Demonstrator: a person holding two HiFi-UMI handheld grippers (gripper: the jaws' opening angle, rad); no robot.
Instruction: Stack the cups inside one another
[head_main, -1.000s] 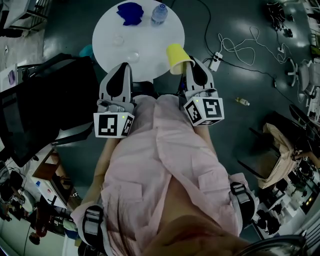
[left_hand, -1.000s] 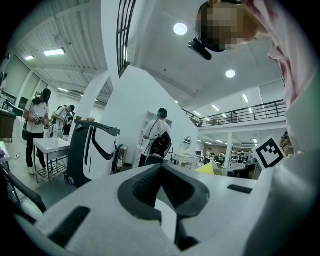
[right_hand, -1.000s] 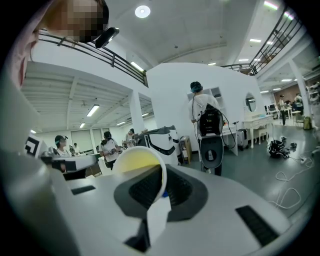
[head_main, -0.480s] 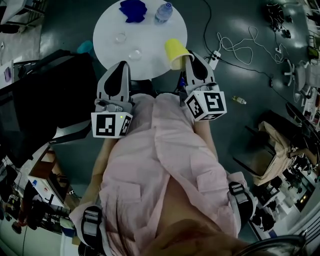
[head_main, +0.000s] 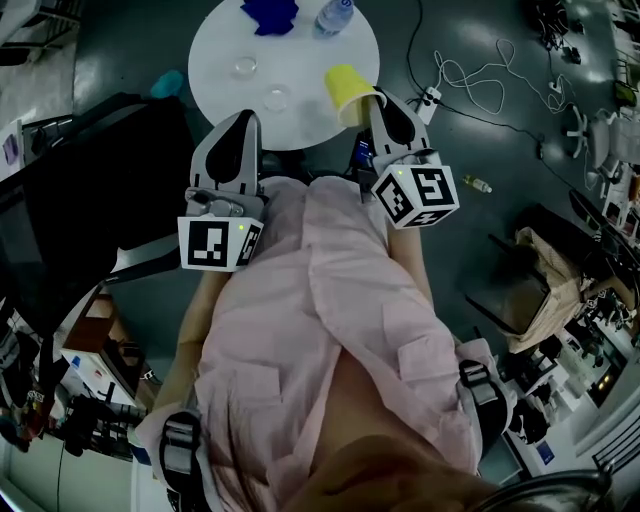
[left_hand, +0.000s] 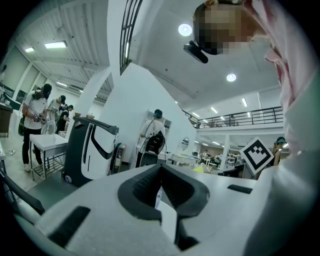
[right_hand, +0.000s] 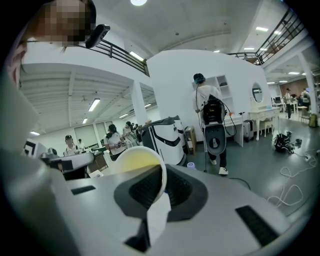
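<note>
Yellow cup (head_main: 348, 88) is held up in the right gripper (head_main: 377, 98), level with the near edge of a round white table (head_main: 310, 50) and above it. Nearest the camera, the person's pink shirt (head_main: 320, 330) fills the lower half of the head view. Just beyond the shirt both grippers point away from the body, each carrying a marker cube, the left cube (head_main: 220, 243) and the right cube (head_main: 417, 195). In the right gripper view, the right gripper (right_hand: 162, 172) is clamped on the wall of the yellow cup (right_hand: 137, 165) at its rim; the cup lies on its side with its mouth turned toward the camera. The left gripper (head_main: 245, 118) hovers by the table's near edge, to the left of the cup. In the left gripper view, the left gripper (left_hand: 161, 172) has its jaws pressed together with nothing between them. Farther out on the table stand two clear cups, one (head_main: 277, 98) near the front edge and one (head_main: 243, 67) behind it, apart from each other. At the far rim lie a blue cloth (head_main: 270, 15) and a water bottle (head_main: 333, 15). White cables (head_main: 470, 85) trail over the dark floor to the right.
</note>
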